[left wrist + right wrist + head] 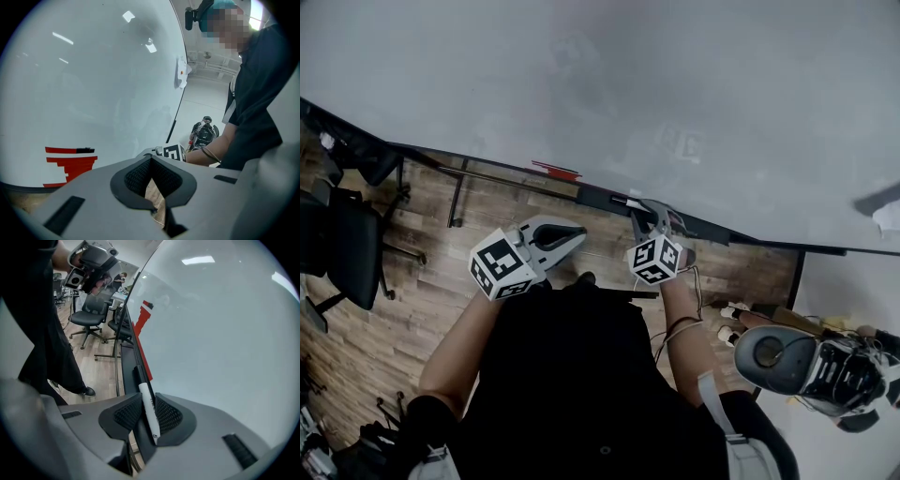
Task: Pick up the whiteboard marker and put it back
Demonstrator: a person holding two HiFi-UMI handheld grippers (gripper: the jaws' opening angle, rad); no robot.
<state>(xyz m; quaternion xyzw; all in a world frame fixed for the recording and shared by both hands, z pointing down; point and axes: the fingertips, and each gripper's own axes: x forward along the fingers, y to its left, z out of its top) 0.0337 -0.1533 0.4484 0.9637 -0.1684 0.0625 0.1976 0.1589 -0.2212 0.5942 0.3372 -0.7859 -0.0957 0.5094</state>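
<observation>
Right gripper (148, 408): closed on the whiteboard marker (144, 392). Ribbed pads (168, 416) look to sit against the white barrel on both sides, though the contact on the left-hand pad is hard to confirm from this angle.

Marker location: lower centre of the right gripper view, lying lengthwise in the dark tray (125, 363) along the bottom edge of the whiteboard (220, 333). Black cap end points up-frame, away from the jaws. Not lifted clear of the tray yet, as far as I can judge.

Left gripper (151, 161): jaw tips together, nothing between them, only floor showing through the gap lower down. It hangs off to the left in the head view, apart from the tray.

Handling, my judgement: light, rigid plastic tube, smooth and round, so likely to roll or twist in the pads. Not fragile. Best hold is across mid-barrel, where the pads now sit, not on the cap, which could pull off.
</observation>
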